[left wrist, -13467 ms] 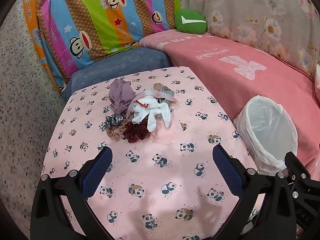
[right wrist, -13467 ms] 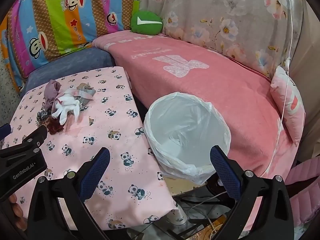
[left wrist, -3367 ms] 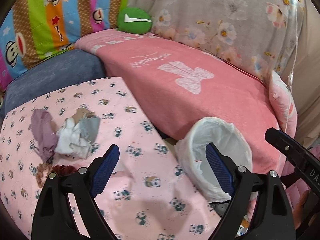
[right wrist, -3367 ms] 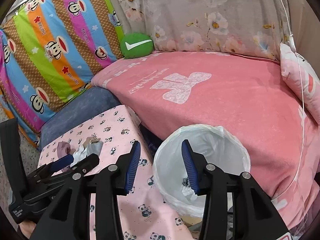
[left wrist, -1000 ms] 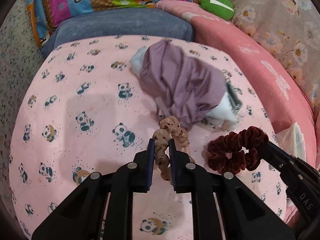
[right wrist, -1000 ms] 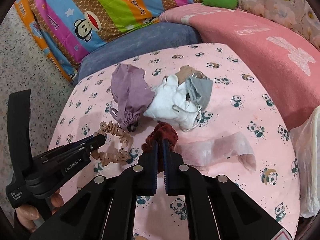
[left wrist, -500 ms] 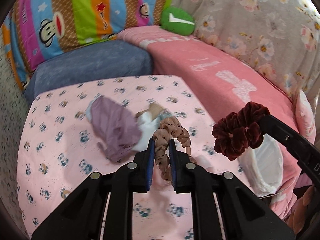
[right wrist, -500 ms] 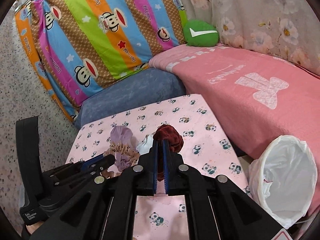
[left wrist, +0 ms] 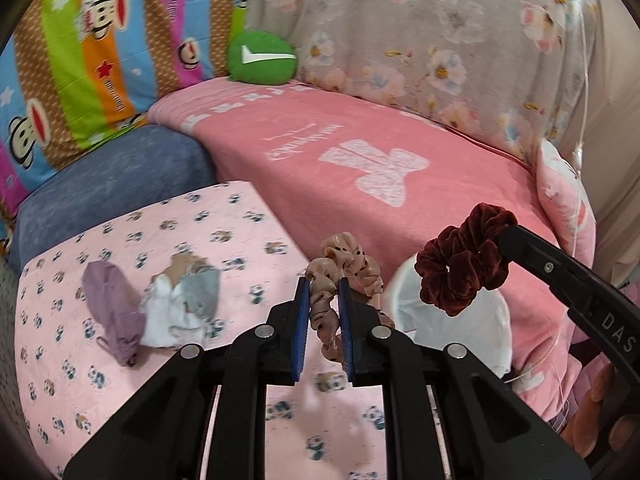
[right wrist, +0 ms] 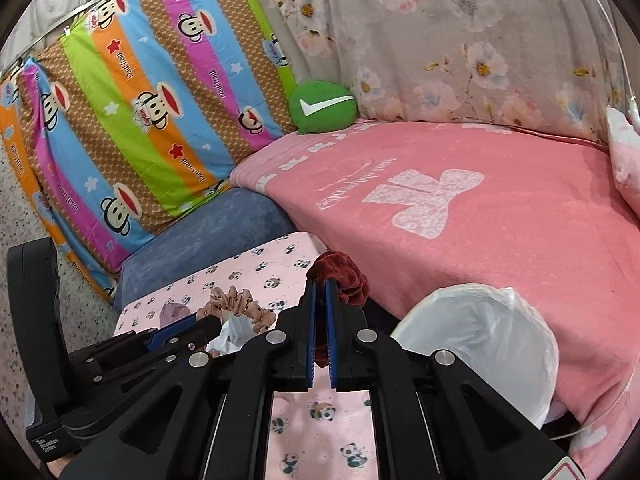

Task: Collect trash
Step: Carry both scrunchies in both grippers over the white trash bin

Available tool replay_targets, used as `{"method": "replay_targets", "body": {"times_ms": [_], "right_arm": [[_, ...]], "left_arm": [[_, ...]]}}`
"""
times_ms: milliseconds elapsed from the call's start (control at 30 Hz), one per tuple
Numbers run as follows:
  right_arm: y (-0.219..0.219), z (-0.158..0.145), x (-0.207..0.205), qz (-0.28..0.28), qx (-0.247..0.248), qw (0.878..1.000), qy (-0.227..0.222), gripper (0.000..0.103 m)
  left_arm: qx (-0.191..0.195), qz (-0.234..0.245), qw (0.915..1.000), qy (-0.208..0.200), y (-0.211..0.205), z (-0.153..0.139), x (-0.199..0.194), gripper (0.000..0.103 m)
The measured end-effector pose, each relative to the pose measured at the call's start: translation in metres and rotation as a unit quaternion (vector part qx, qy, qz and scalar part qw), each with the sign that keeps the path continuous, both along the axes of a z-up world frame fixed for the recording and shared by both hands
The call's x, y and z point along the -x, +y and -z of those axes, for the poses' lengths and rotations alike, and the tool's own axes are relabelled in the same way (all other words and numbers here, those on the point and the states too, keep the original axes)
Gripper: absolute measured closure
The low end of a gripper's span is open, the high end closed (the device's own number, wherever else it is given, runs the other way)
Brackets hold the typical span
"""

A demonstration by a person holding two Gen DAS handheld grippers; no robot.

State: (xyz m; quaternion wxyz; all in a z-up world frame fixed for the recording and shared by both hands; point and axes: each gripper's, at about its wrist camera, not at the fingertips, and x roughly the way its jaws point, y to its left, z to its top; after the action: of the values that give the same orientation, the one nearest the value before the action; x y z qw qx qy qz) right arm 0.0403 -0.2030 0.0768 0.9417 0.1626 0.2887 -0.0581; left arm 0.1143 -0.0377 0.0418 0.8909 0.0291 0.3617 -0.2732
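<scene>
The left gripper [left wrist: 324,280] has its fingers clamped on a beige spotted scrunchie [left wrist: 348,270], which loops up past the fingertips; its lower part is hidden between the blue pads. The right gripper [right wrist: 320,286] has its fingers pressed together on a dark red velvet scrunchie [right wrist: 344,276]; most of it bulges beyond and to the right of the fingertips, and the rest is hidden behind the fingers. In the left wrist view this red scrunchie [left wrist: 464,264] hangs off the right gripper's tip, in front of the white-lined trash bin [left wrist: 492,332], whose rim is partly covered by it and by the beige one. Left of the left fingers, on the panda-print counter [left wrist: 224,220], lie a purple cloth [left wrist: 112,304] and a blurred white and grey heap [left wrist: 180,308], hard to make out. In the right wrist view the bin [right wrist: 480,336] sits right of the fingers, its inside not visible
</scene>
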Motion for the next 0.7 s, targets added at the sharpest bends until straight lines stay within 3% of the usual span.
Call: {"method": "replay_targets", "body": {"times_ms": [333, 700], "right_arm": [[-0.070, 0.015, 0.034, 0.059, -0.015, 0.998, 0.004, 0.097], [-0.107, 0.035, 0.050, 0.094, -0.029, 0.995, 0.018, 0.097]], "left_arm": [[-0.015, 0.060, 0.9981, -0.004, -0.067, 0.001, 0.019, 0.089], [-0.029, 0.099, 0.9946, 0.001, -0.114, 0.007, 0.032, 0.088]]}}
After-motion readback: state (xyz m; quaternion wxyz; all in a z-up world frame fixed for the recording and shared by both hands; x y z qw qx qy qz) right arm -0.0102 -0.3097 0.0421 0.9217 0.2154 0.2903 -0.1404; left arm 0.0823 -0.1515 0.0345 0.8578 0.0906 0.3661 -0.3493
